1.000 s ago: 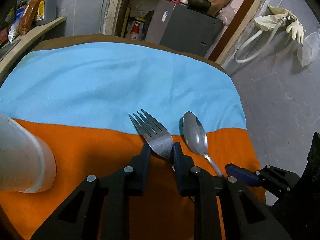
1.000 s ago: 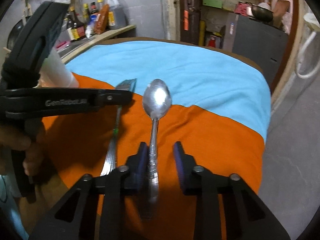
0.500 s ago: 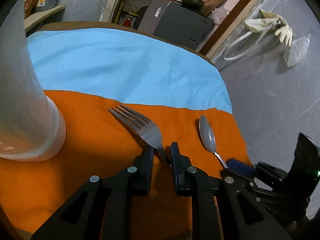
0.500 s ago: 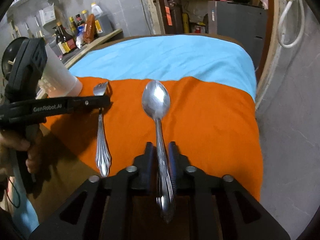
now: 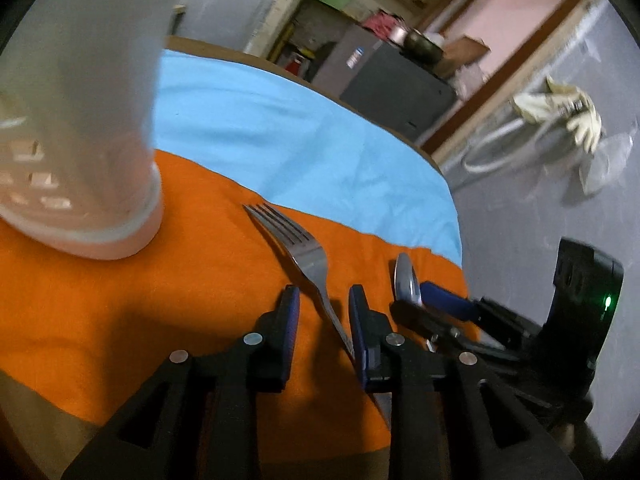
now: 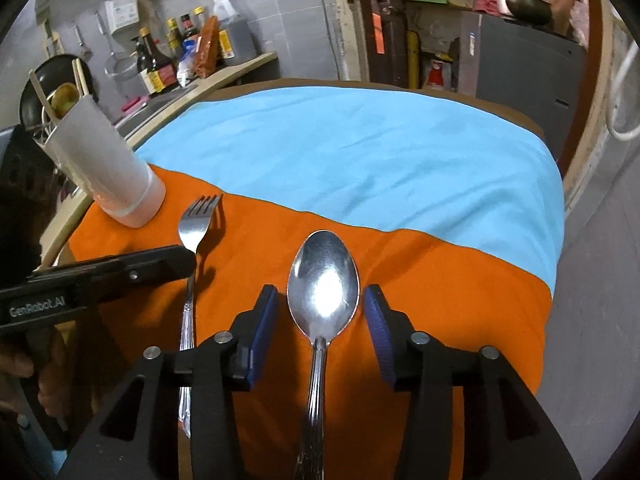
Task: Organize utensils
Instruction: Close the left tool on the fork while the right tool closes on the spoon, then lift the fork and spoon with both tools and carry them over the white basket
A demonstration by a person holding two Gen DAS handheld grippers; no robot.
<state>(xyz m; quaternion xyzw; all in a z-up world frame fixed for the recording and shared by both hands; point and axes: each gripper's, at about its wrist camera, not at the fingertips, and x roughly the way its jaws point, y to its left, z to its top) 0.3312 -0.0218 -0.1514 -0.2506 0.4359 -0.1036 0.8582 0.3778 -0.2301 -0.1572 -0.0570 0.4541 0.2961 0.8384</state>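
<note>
At the far left a white holder (image 6: 106, 168) stands upright on the orange cloth (image 6: 440, 280), near the table's edge, with a few utensils sticking out of its top. Just beside its base, to the right, the fork (image 6: 196, 232) lies flat on the orange, tines pointing away toward the blue cloth (image 6: 360, 152). The left gripper (image 5: 324, 312) sits low over the fork's neck; its jaws have just been opening a little, and there is a gap on the left side of the handle, while on the right the handle runs so close along the pad that I cannot tell whether they touch. The person's hand (image 6: 16, 364) shows dimly at the left edge, on that gripper's grip.

Further right the spoon (image 6: 323, 292) lies flat on the orange cloth, bowl up, roughly parallel to the fork and apart from it. The right gripper (image 6: 322, 328) straddles it, jaws just been opening and now clearly spread, each pad clear of the bowl with orange cloth showing on both sides.
</note>
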